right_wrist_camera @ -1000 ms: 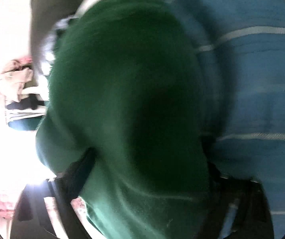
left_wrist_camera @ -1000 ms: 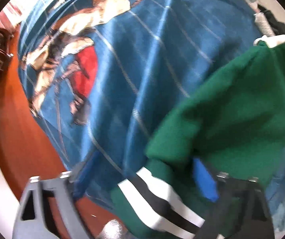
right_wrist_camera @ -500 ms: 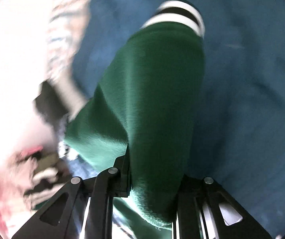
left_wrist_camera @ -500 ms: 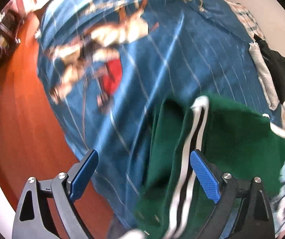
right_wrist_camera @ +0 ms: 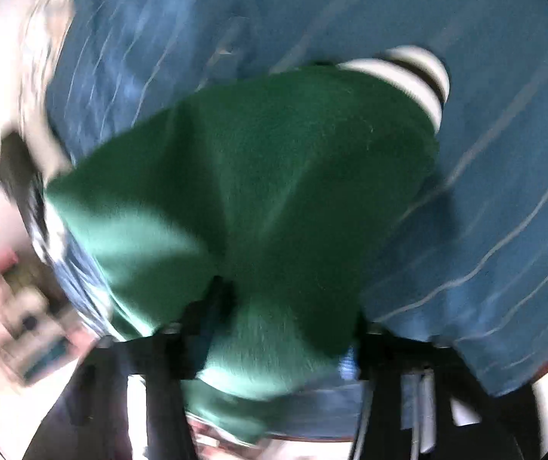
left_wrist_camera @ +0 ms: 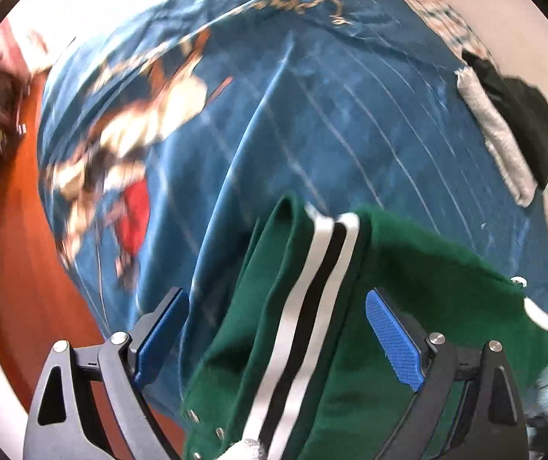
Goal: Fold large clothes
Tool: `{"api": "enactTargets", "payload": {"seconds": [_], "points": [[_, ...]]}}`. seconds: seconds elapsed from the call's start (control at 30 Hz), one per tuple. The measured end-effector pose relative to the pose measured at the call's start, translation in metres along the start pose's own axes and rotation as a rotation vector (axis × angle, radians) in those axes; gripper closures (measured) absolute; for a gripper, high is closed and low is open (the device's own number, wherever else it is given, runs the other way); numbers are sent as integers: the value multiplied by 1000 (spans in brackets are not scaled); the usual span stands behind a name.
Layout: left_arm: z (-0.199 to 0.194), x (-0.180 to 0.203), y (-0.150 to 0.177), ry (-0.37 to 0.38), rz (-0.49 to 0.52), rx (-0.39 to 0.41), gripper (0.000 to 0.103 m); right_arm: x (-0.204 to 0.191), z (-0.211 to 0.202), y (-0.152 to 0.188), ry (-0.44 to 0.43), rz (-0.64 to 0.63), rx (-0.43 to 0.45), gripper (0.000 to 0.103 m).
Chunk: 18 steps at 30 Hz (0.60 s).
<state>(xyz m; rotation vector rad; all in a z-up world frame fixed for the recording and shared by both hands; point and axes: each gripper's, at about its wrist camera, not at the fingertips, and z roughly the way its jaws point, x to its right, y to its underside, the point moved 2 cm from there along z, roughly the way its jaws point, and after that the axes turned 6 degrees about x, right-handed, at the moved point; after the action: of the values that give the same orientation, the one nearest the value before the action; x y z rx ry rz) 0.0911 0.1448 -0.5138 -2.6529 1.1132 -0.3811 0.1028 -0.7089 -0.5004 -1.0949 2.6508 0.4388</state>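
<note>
A dark green fleece garment with white and black stripes lies bunched on a blue printed blanket. My left gripper is open, its blue pads spread either side of the striped band, above it. In the right wrist view the green garment fills the middle, its striped cuff at the far end. My right gripper is shut on a fold of the green fabric, which hides the fingertips.
The blanket covers a bed with a cartoon figure print. A grey folded piece and a black garment lie at the bed's far right. Red-brown floor runs along the left.
My left gripper has let go of the green garment, opened and pulled back above it. The garment has dropped onto the blanket. My right gripper still holds its fold and has moved back.
</note>
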Motion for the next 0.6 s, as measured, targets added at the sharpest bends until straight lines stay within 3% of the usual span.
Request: {"api": "enactTargets", "payload": {"seconds": [0.1, 0.17, 0.27, 0.37, 0.43, 0.47, 0.5, 0.53, 0.6], "points": [[9, 12, -6, -22, 70, -6, 8, -39, -27, -10, 120, -286, 50, 34], [22, 22, -7, -36, 106, -20, 8, -72, -42, -20, 137, -462, 119, 34], [37, 37, -6, -53, 148, -30, 8, -133, -28, -46, 48, -645, 154, 24], [47, 51, -3, -108, 196, -1, 12, -186, 19, -67, 18, -810, 85, 17], [47, 54, -2, -129, 206, 31, 64, -214, 60, -74, 34, -899, -21, 19], [47, 55, -2, -112, 201, 19, 72, -226, 68, -74, 8, -912, -34, 28], [47, 56, -2, -95, 191, 12, 82, -237, 69, -71, 13, -934, -4, 78], [43, 56, -2, -94, 190, 25, 85, -242, 69, -69, 22, -947, 6, 93], [39, 56, -1, -115, 204, 32, 85, -262, 60, -74, -26, -928, 55, 94]]}}
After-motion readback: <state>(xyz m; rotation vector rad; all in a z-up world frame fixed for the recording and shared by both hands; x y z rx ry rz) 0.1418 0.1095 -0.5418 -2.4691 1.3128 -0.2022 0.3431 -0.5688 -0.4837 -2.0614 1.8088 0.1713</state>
